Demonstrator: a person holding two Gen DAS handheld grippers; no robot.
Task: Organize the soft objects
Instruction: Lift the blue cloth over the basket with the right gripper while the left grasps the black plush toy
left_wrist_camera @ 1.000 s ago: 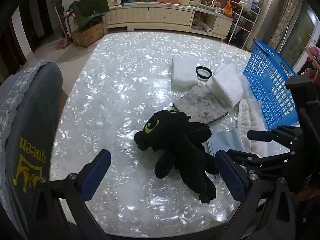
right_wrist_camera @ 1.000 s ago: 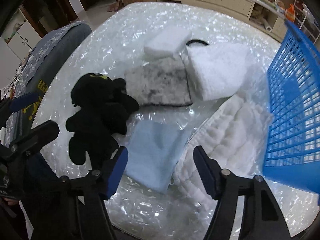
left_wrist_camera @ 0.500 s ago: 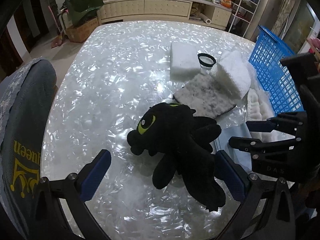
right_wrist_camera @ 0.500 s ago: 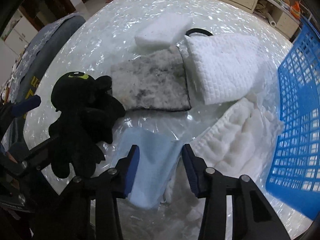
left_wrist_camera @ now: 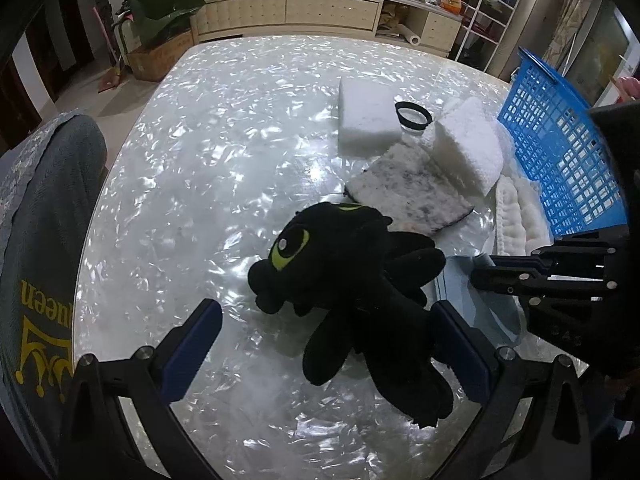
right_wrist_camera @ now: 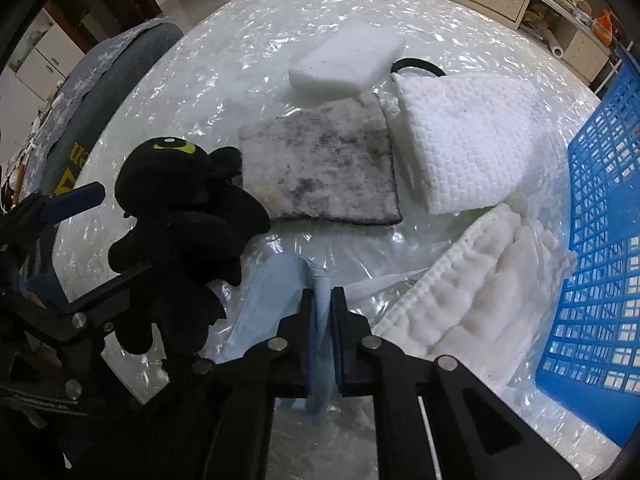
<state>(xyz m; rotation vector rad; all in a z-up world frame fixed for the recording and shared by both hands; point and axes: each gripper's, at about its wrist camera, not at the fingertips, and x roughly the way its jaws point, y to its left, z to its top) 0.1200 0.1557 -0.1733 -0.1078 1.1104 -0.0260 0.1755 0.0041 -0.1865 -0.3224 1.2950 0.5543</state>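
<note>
A black plush dragon [left_wrist_camera: 344, 264] with green eyes lies on the shiny white table [left_wrist_camera: 200, 160]. My left gripper [left_wrist_camera: 324, 316] stands open just over it, one blue pad on each side of its body and legs, not pressing. Right beside the plush, my right gripper [right_wrist_camera: 322, 308] is shut on a bunched fold of a light blue cloth [right_wrist_camera: 280, 292]; that cloth [left_wrist_camera: 496, 312] shows under the right gripper [left_wrist_camera: 484, 272] in the left wrist view. The plush [right_wrist_camera: 180, 216] fills the left of the right wrist view.
Behind the plush lie a grey-stained cloth [right_wrist_camera: 320, 168], a white sponge block [right_wrist_camera: 348, 60], a black hair band [left_wrist_camera: 412, 114], a white waffle towel [right_wrist_camera: 468, 136] and a fluffy white towel [right_wrist_camera: 480, 300]. A blue basket [right_wrist_camera: 600, 240] stands at the right. A grey-covered chair [left_wrist_camera: 36, 240] is at the left.
My right gripper's jaws closed from wide open onto the light blue cloth, bunching it up. My left gripper came down closer over the plush, still open.
</note>
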